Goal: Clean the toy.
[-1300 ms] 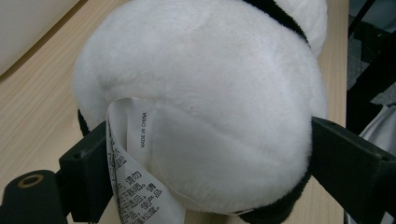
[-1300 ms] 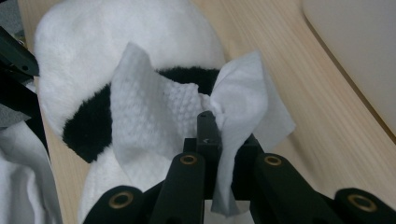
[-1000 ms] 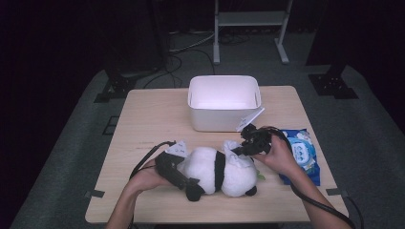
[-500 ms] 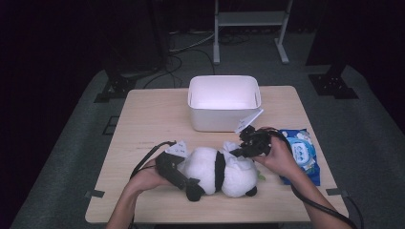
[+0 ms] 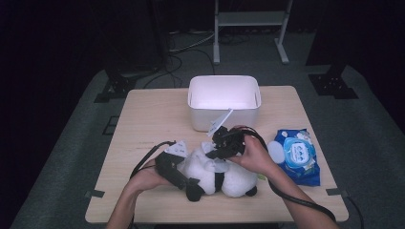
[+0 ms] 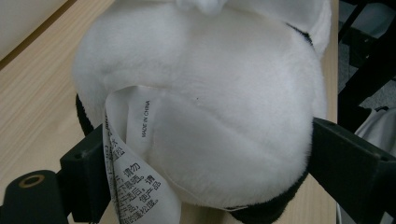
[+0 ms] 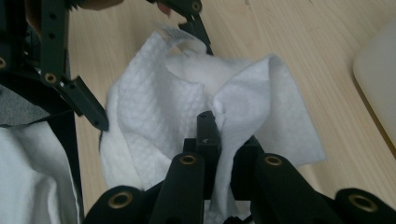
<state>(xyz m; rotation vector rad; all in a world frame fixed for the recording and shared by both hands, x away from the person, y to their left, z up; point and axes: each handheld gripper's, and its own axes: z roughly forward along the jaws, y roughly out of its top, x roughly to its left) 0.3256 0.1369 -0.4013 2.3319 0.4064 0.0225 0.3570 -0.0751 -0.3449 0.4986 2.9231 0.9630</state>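
A black-and-white panda plush (image 5: pixel 229 179) lies on its side near the front of the wooden table (image 5: pixel 143 124). My left gripper (image 5: pixel 191 186) comes from the left, and its jaws clasp the plush's white body (image 6: pixel 210 107) on both sides, next to a printed sewn-in label (image 6: pixel 135 163). My right gripper (image 5: pixel 216 151) is over the plush's top, shut on a white wet wipe (image 7: pixel 187 102). The right gripper (image 7: pixel 211 126) pinches a fold of the wipe, which drapes over the plush. The left gripper's black linkage (image 7: pixel 70 79) stands just beyond.
A white rectangular bin (image 5: pixel 224 119) stands behind the grippers at the table's middle. A blue pack of wipes (image 5: pixel 297 155) lies at the right, close to the right forearm. Cables trail from both grippers toward the front edge.
My right gripper has slid a little to the left across the top of the plush with the wipe. The left gripper and the plush have stayed put.
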